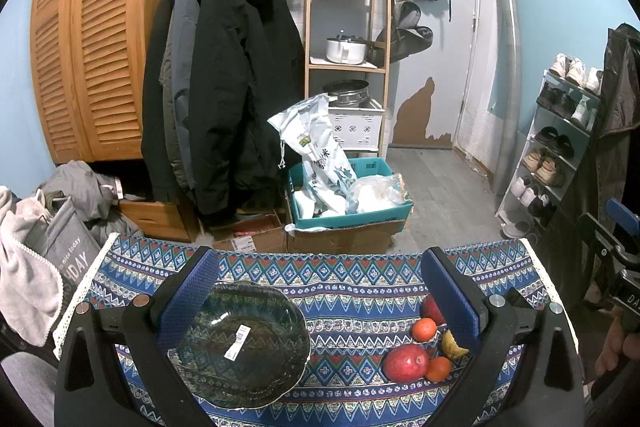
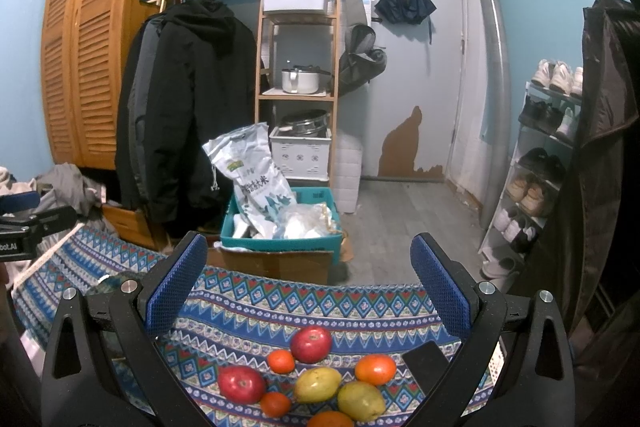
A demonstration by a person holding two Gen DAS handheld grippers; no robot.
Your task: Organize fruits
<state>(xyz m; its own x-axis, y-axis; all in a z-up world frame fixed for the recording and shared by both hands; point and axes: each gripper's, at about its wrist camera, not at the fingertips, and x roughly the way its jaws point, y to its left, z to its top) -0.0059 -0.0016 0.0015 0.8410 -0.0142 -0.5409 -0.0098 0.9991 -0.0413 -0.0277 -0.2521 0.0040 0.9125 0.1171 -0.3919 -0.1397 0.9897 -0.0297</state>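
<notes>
Hovering over the patterned tablecloth (image 2: 320, 307), both tools are spread wide and carry nothing: the left gripper (image 1: 320, 291) above the dark green glass plate (image 1: 244, 347) toward the table's left side, the right gripper (image 2: 310, 279) above the fruit heaped near the right edge. In the right wrist view the pile reads as two red apples (image 2: 311, 343) (image 2: 241, 384), several tangerines – one is (image 2: 375, 369) – and two yellow-green mangoes (image 2: 318, 384) (image 2: 361, 401), most of them touching. I judge the apples firm and fairly heavy, so grip across the widest part. Tangerines look light and soft-skinned; squeeze gently. The mangoes are smooth and oblong, likely slippery – take them across the short axis. That plate looks brittle, so fruit should be set down, not dropped.
</notes>
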